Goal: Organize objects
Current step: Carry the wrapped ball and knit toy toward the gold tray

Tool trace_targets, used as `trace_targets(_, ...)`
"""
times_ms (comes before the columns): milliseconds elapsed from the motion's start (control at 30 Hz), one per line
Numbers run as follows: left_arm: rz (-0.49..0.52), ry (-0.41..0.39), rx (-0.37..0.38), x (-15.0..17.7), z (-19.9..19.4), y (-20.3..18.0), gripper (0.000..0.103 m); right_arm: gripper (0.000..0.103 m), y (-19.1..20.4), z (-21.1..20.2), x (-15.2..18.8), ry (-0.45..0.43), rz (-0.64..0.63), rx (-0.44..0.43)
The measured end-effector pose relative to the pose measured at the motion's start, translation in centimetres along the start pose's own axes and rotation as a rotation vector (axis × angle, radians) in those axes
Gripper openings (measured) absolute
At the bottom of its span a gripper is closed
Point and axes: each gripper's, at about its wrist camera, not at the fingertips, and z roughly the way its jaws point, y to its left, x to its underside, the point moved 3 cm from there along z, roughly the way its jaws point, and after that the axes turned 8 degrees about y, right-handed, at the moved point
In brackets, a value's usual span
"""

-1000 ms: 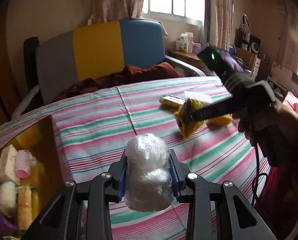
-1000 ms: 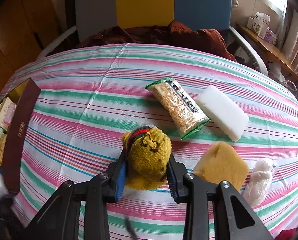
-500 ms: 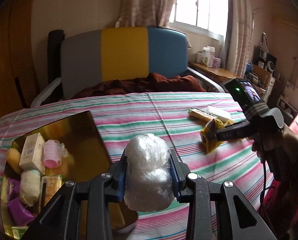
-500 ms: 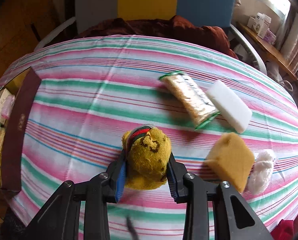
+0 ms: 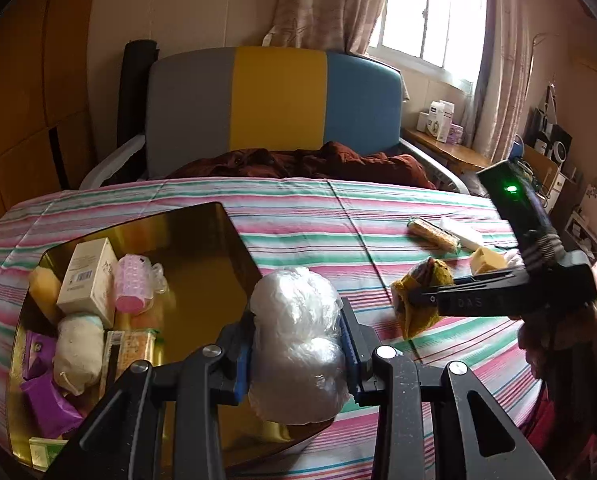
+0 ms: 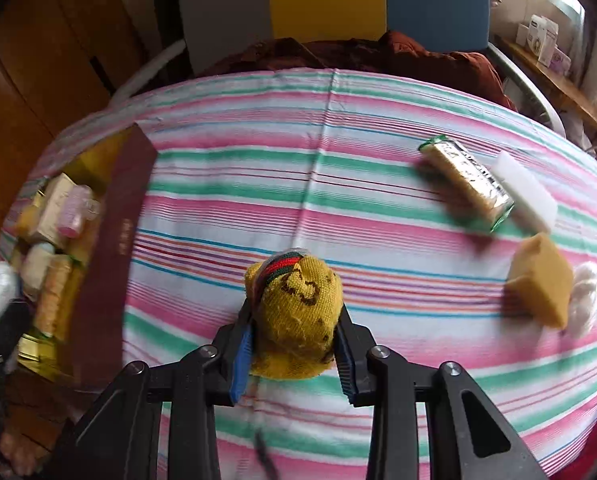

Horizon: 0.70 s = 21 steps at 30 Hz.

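Left claw [image 5: 296, 354] is clamped on a white crumpled plastic bundle [image 5: 296, 336], with both blue pads pressed into its sides; the bundle is carried clear of the surface, just above the near right part of the gold-lined box [image 5: 202, 248]. This placement suits a drop into the box, which already holds a cream carton [image 5: 86, 276], a pink roller [image 5: 132, 284] and other sorted items. Judged from this, the bundle is next to be released there.

Right claw [image 6: 294, 354] is clamped on a yellow knitted sock [image 6: 298, 312], held above the striped cloth [image 6: 258, 184] of the bed, well apart from the box. A snack bar [image 6: 466, 178], a white block [image 6: 526, 194], a tan sponge [image 6: 540, 282] and a white wad [image 6: 584, 296] lie unsorted on the cloth.

Pose: the left claw slopes moderately downward toward the box; the right claw points steeply down, gripped by the person's hand [image 5: 558, 340].
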Motion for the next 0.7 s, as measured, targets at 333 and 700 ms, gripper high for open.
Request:
trace_targets(333,-0.045,0.016,-0.032,0.8,0.0,2.7,0.037,0.035,4.9,-2.5,1.7,-0.109,0.016,-0.152)
trace_targets(700,-0.126,0.025,-0.094,2.0,-1.0,7.6,0.037,0.035,10.6,-3.6,2.4,-0.148,-0.084,-0.24)
